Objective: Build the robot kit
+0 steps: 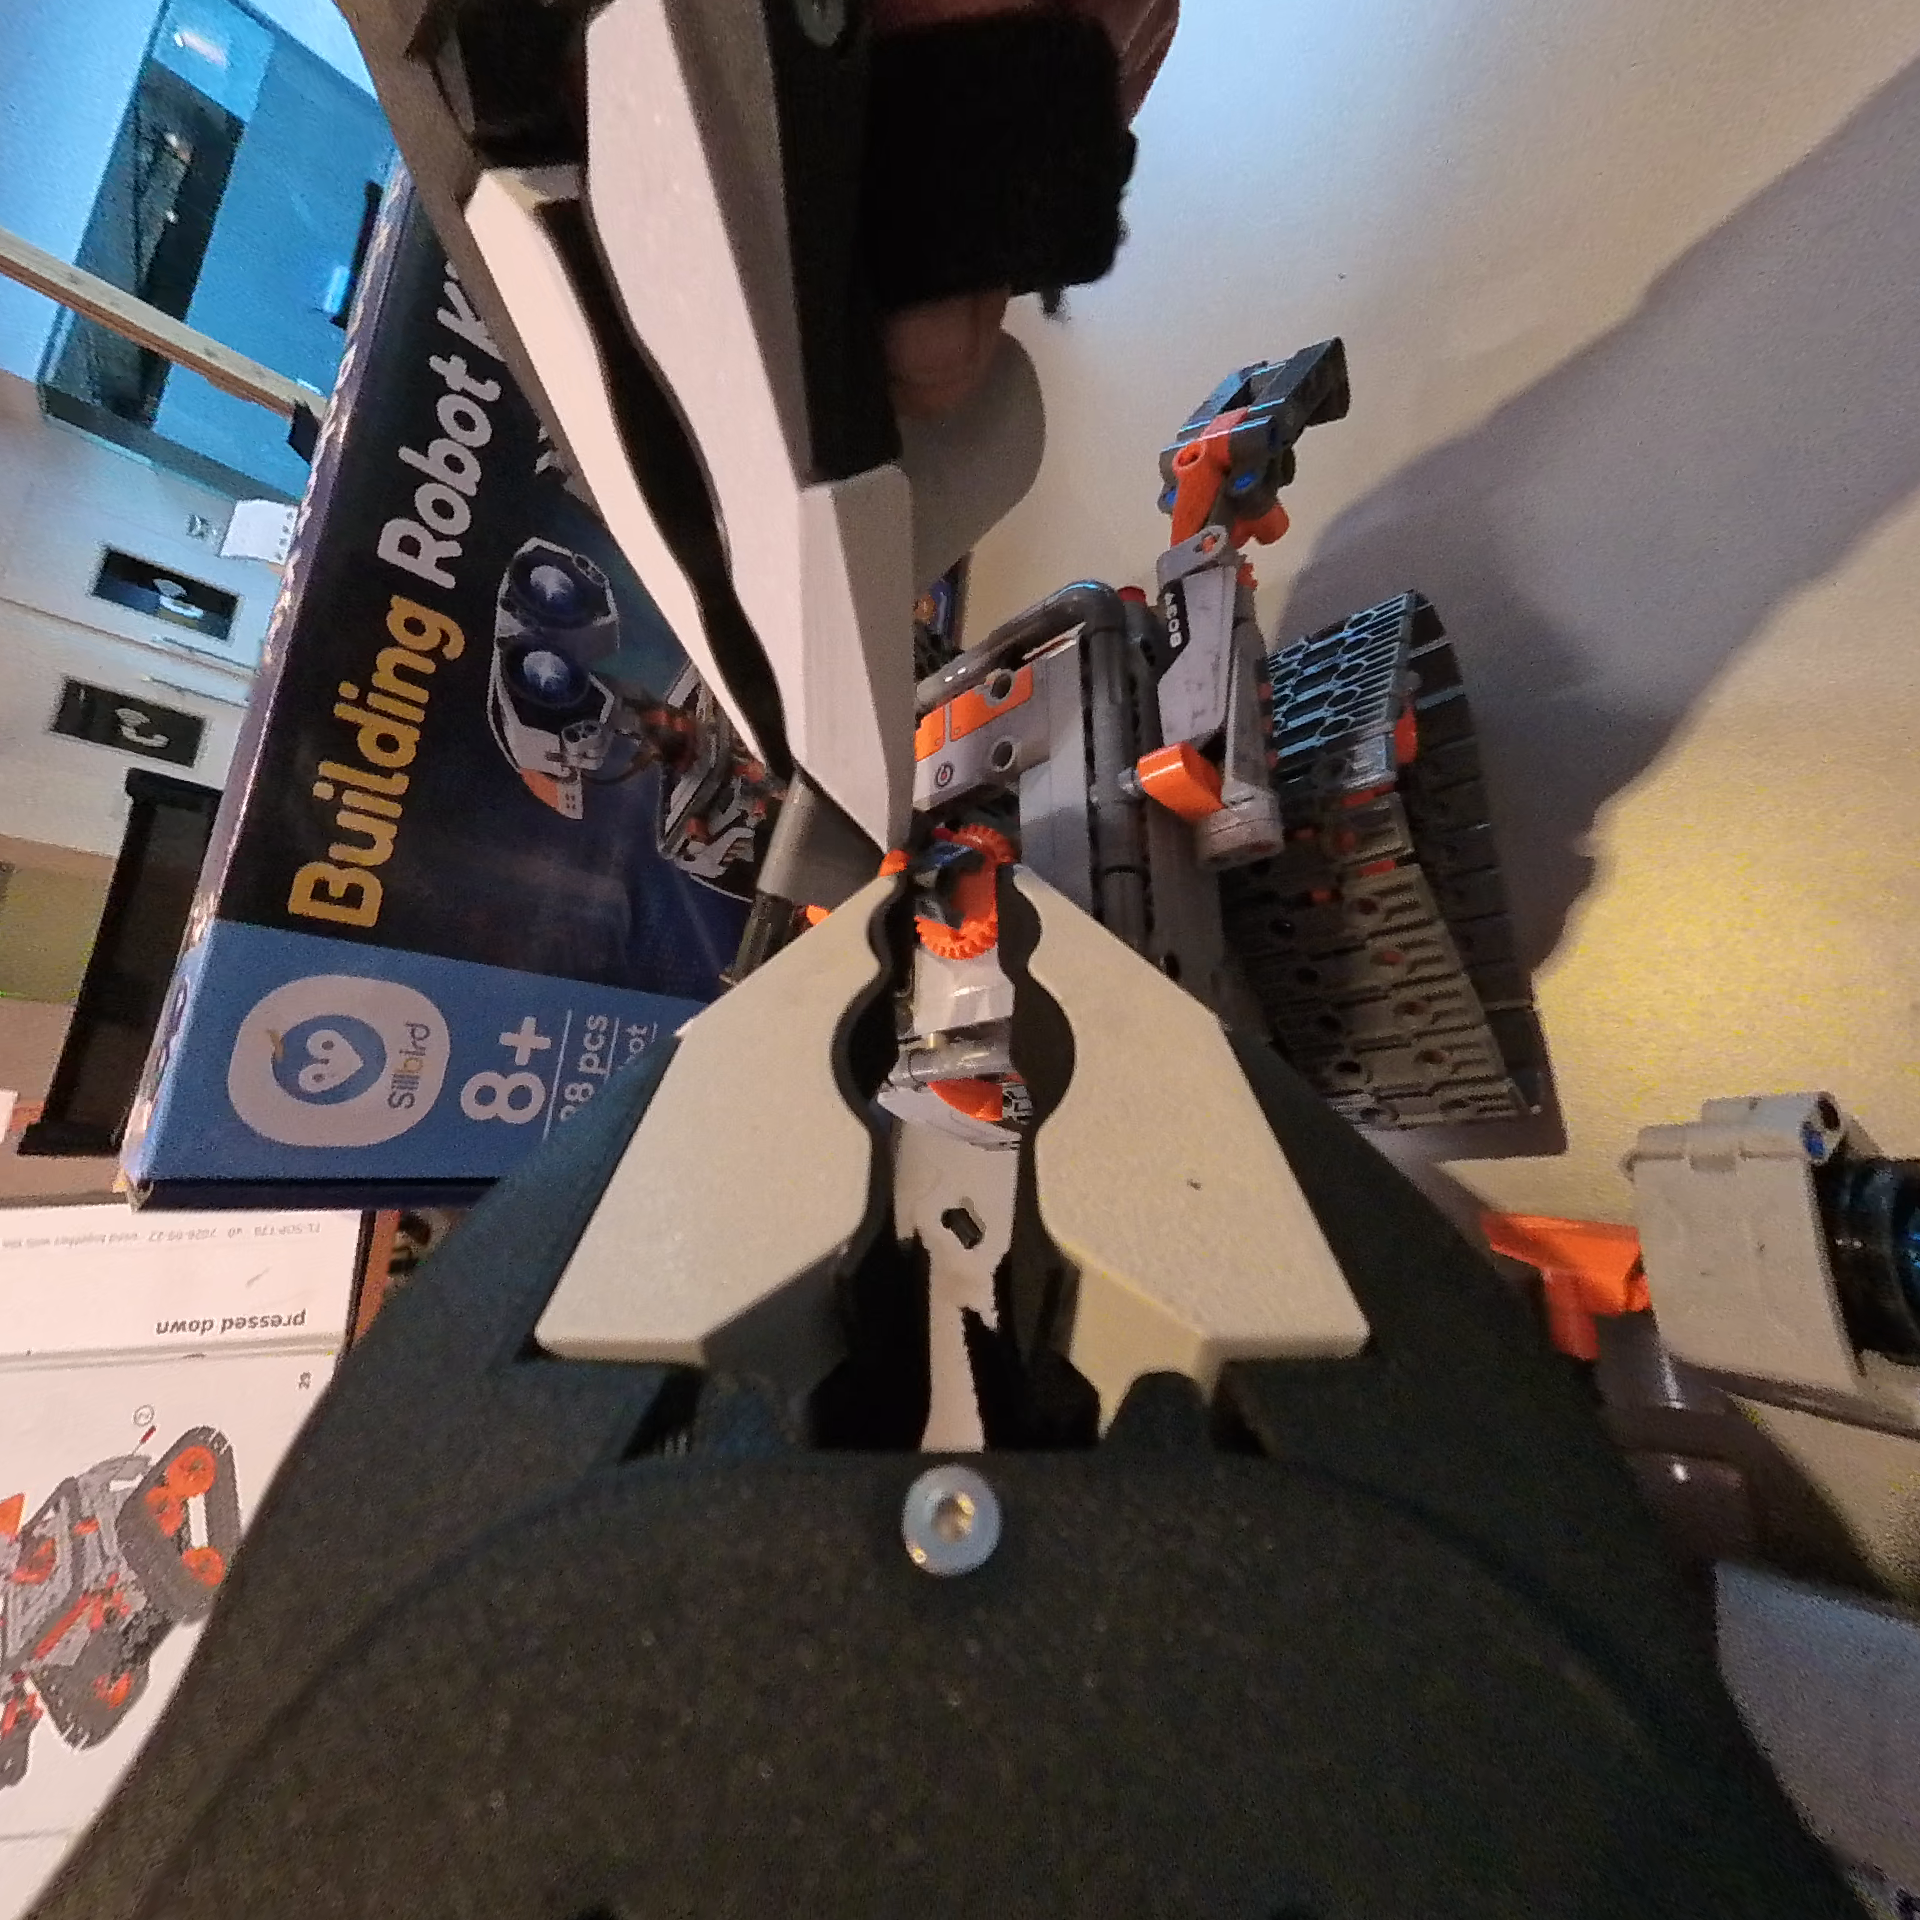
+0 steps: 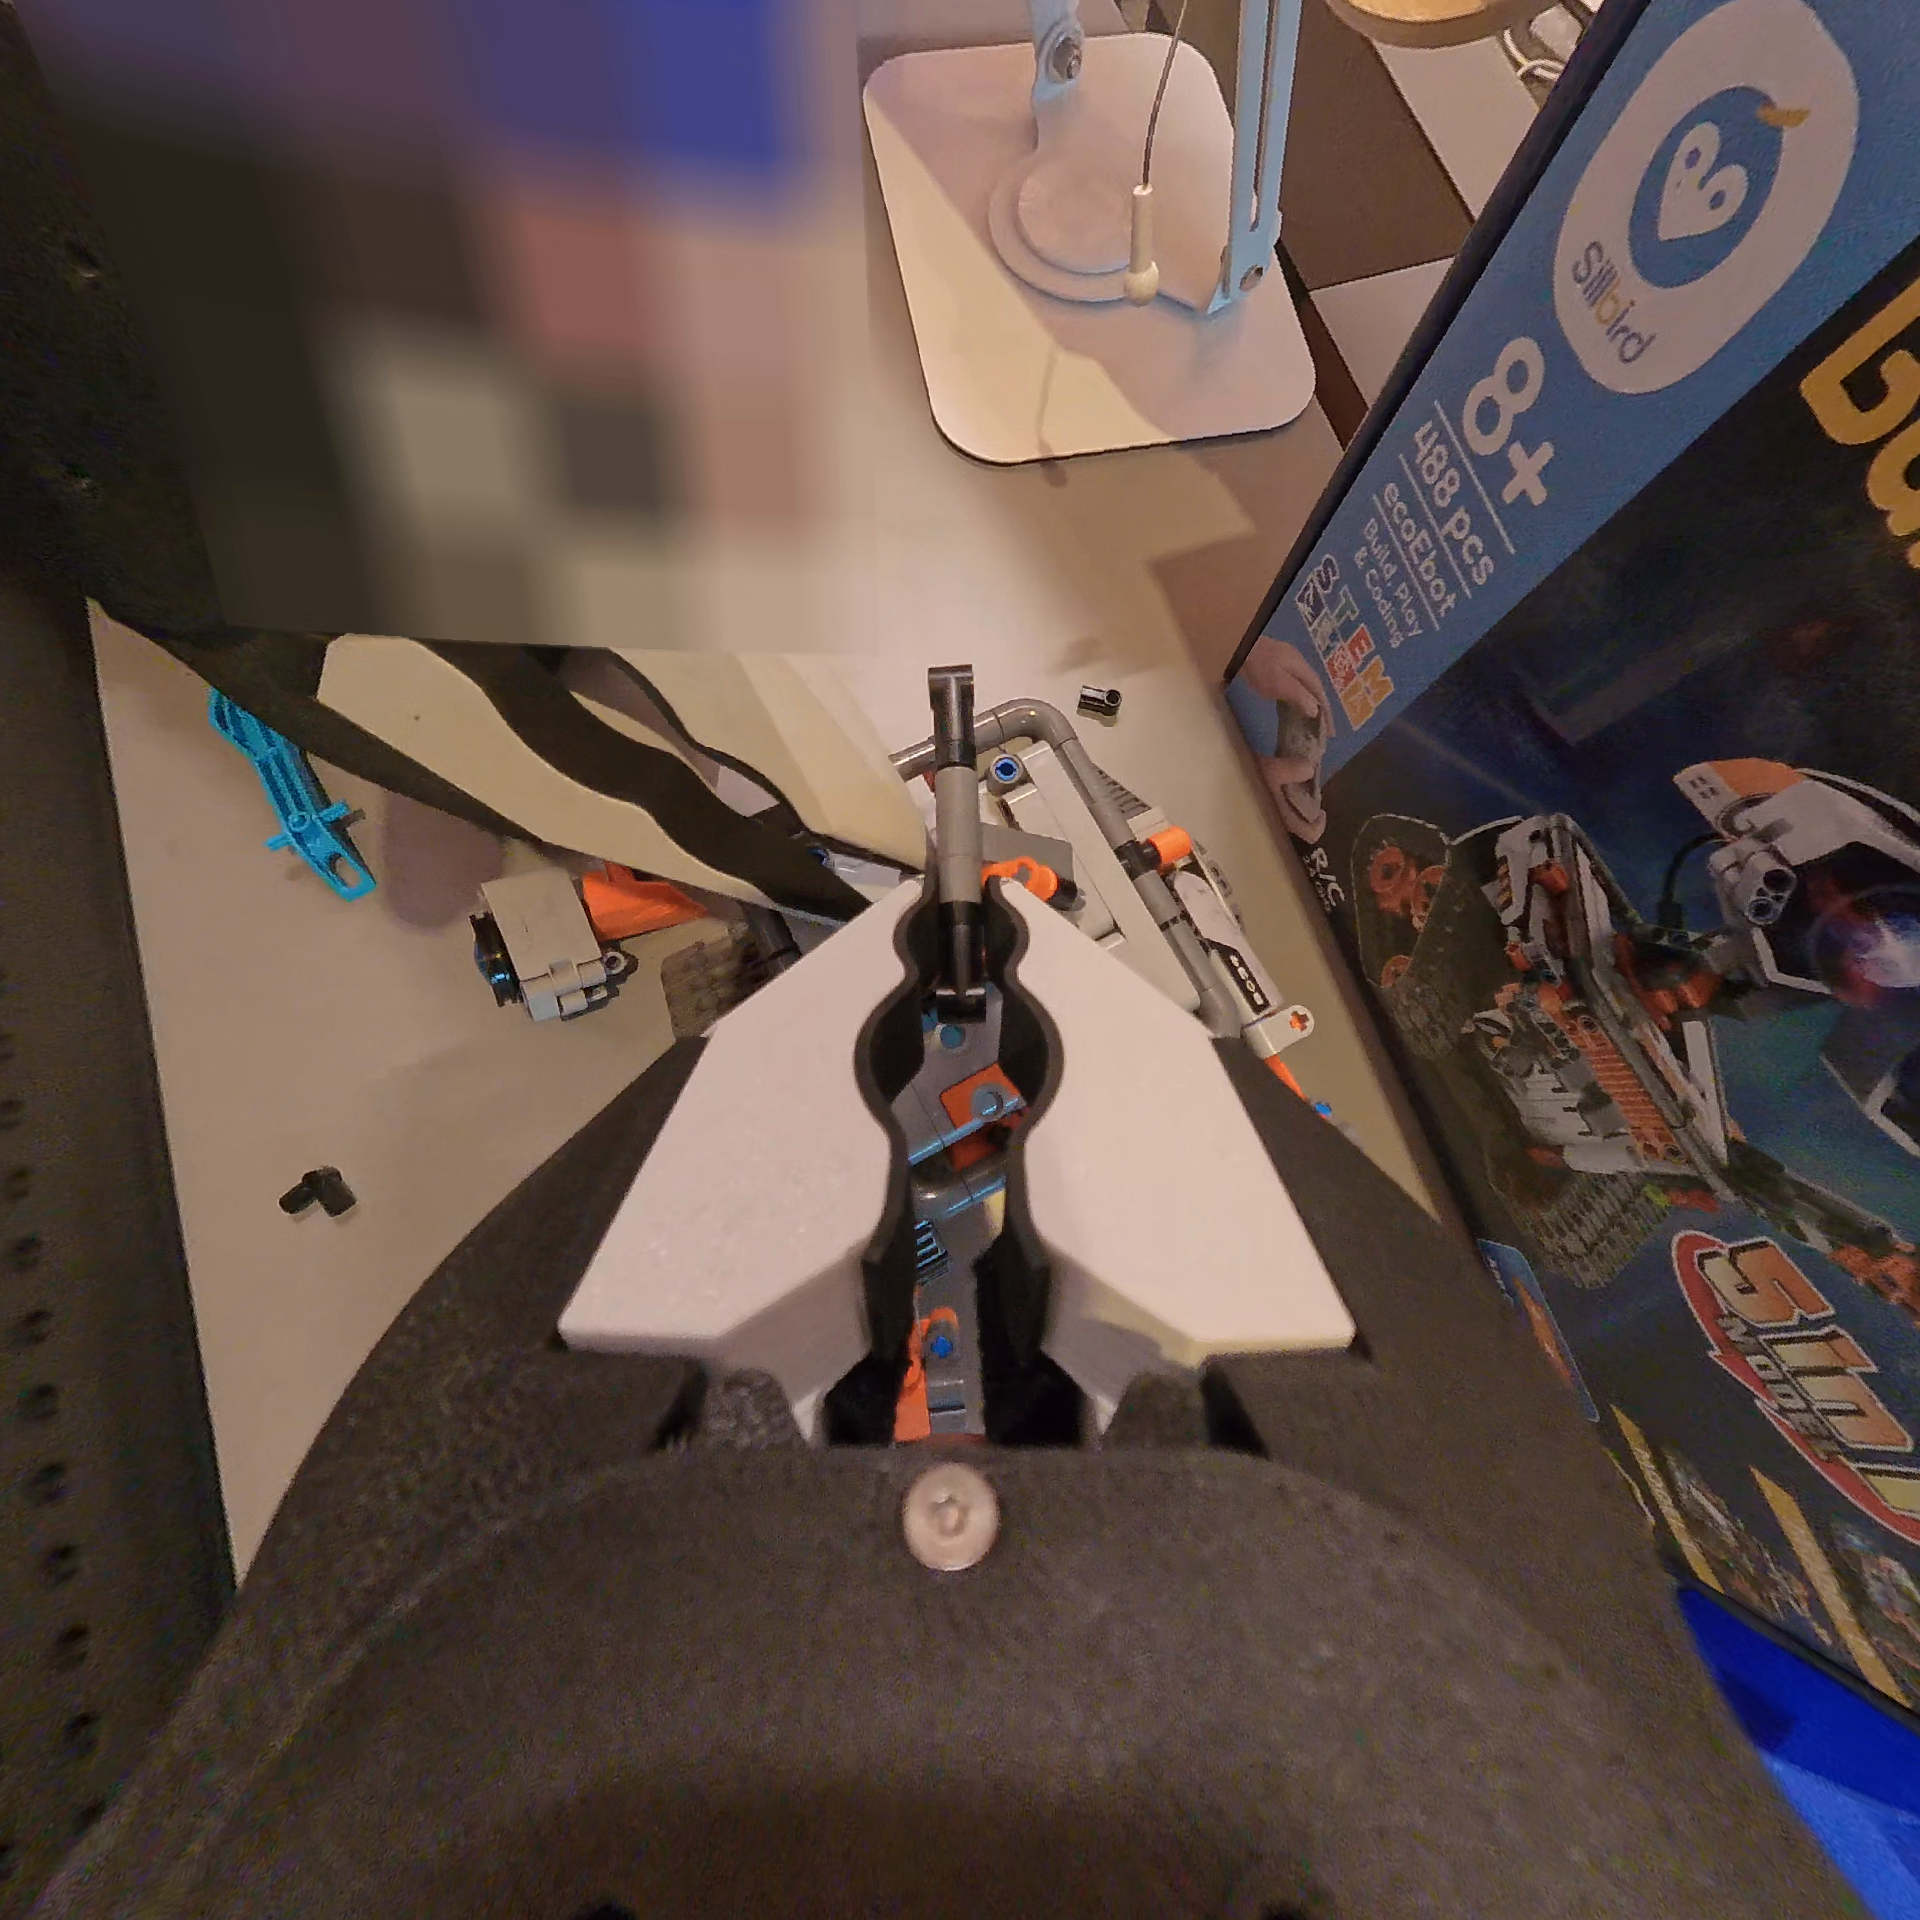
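Note:
A grey, orange and black brick-built tracked robot (image 1: 1351,852) stands on the pale table. My left gripper (image 1: 951,894) is shut on a grey and orange geared arm piece (image 1: 956,997) at the robot's front. My right gripper (image 2: 961,888) is shut on a grey and black rod piece (image 2: 956,831) above the robot's body (image 2: 1132,862). The two gripper tips almost meet. The right gripper's fingers (image 1: 831,623) come down from the top in the left wrist view. The left gripper's fingers (image 2: 436,707) reach in from the left in the right wrist view.
The blue kit box (image 1: 416,727) stands right beside the robot and also shows in the right wrist view (image 2: 1558,779). An instruction booklet (image 1: 125,1507) lies nearby. A grey module (image 2: 540,935), a blue beam (image 2: 301,821) and black pins (image 2: 317,1190) lie loose. A lamp base (image 2: 1091,260) stands behind. My left and right fingertips are right by each other. The grey module (image 2: 540,935) sits 12 centimetres or so from the ends of my left fingers. Look for it in the left wrist view (image 1: 1747,1233) too.

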A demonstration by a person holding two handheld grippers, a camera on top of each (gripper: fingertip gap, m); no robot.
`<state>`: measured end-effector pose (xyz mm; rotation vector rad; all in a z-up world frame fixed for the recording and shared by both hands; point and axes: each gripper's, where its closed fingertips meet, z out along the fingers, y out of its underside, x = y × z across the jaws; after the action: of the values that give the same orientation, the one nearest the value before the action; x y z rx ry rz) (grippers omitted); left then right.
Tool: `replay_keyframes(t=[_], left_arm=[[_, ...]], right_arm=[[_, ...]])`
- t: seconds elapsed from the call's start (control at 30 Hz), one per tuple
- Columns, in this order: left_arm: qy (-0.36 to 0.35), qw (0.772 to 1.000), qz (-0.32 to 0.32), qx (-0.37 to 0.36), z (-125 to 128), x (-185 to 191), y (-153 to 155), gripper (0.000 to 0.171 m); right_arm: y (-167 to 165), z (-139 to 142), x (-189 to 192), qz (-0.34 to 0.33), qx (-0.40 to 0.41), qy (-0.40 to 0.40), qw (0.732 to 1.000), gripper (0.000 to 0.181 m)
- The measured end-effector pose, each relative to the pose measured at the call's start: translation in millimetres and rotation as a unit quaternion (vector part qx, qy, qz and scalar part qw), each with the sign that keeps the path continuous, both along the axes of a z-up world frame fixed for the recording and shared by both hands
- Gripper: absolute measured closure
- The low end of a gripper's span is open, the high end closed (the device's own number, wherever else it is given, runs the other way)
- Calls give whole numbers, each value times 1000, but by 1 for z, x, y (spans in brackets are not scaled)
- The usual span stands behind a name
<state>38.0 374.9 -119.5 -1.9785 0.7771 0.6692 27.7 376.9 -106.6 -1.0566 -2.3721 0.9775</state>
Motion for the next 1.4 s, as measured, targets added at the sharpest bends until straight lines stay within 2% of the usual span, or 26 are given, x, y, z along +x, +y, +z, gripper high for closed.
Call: replay_keyframes(t=[0.23, 0.4, 0.93, 1.07, 1.2, 1.4], left_arm=[[46, 996, -74, 21, 4, 23, -2, 166], [32, 997, -73, 5, -6, 17, 3, 171], [15, 998, -59, 1, -7, 0, -1, 171], [28, 999, -35, -11, -10, -13, -3, 171], [-7, 999, -36, -5, -8, -13, -5, 171], [-34, 999, -37, 6, -2, -13, -4, 159]], right_arm=[[0, 0, 0, -1, -8, -2, 1000, 175], [0, 1, -1, -3, -14, -4, 1000, 175], [1, 2, -3, -12, -18, -3, 1000, 176], [5, 5, -4, -20, -16, 3, 1000, 176], [8, 7, -5, -24, -17, 8, 1000, 176], [11, 9, -5, -29, -19, 12, 999, 175]])
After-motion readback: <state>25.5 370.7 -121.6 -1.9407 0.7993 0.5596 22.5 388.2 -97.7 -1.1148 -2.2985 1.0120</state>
